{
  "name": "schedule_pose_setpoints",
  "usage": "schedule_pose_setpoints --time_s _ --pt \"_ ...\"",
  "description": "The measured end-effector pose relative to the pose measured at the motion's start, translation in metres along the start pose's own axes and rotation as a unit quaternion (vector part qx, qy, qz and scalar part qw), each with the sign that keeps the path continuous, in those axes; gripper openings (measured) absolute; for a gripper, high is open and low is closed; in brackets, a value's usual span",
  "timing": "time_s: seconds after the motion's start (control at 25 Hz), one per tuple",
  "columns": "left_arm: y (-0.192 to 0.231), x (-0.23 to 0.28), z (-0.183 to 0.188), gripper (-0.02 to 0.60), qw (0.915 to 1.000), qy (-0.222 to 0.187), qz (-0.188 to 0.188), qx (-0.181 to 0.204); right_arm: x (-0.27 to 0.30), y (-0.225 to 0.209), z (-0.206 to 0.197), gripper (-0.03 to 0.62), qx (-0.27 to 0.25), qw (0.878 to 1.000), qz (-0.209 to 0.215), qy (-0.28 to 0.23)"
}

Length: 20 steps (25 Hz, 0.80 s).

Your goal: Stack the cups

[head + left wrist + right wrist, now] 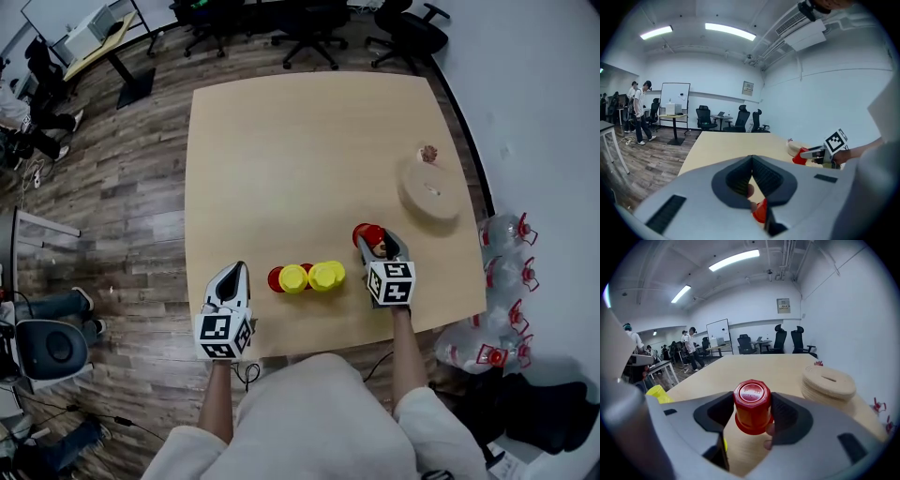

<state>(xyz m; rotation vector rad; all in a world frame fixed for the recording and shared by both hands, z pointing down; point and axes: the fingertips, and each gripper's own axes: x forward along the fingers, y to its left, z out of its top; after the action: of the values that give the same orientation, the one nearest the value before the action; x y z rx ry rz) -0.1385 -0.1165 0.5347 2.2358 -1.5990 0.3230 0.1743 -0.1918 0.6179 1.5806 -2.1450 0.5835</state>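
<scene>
My right gripper is shut on a red cup, which it holds upside down above the table's front right part; its flat base faces the right gripper view's camera. Two upside-down yellow cups and a red cup stand in a tight row near the front edge, left of that gripper. My left gripper hovers at the row's left end with its jaws shut and nothing between them. Just past them, in the left gripper view, the row's red cup shows.
A stack of round cork discs lies at the table's right, with a small pink thing behind it. Water bottles stand on the floor off the right edge. Office chairs stand beyond the far edge. The tabletop is light wood.
</scene>
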Motion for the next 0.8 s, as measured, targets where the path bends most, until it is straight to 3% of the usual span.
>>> schedule_pose_setpoints --time_s 0.48,0.8 --pt "-0.022 -0.017 0.005 0.012 0.9995 -0.022 -0.022 0.009 -0.081 0.033 0.009 0.249 -0.025 0.999 0.006 -0.025" --pt "-0.021 -0.032 0.007 0.012 0.9992 -0.035 -0.015 0.008 -0.096 0.095 0.045 0.249 -0.063 0.994 0.067 -0.056"
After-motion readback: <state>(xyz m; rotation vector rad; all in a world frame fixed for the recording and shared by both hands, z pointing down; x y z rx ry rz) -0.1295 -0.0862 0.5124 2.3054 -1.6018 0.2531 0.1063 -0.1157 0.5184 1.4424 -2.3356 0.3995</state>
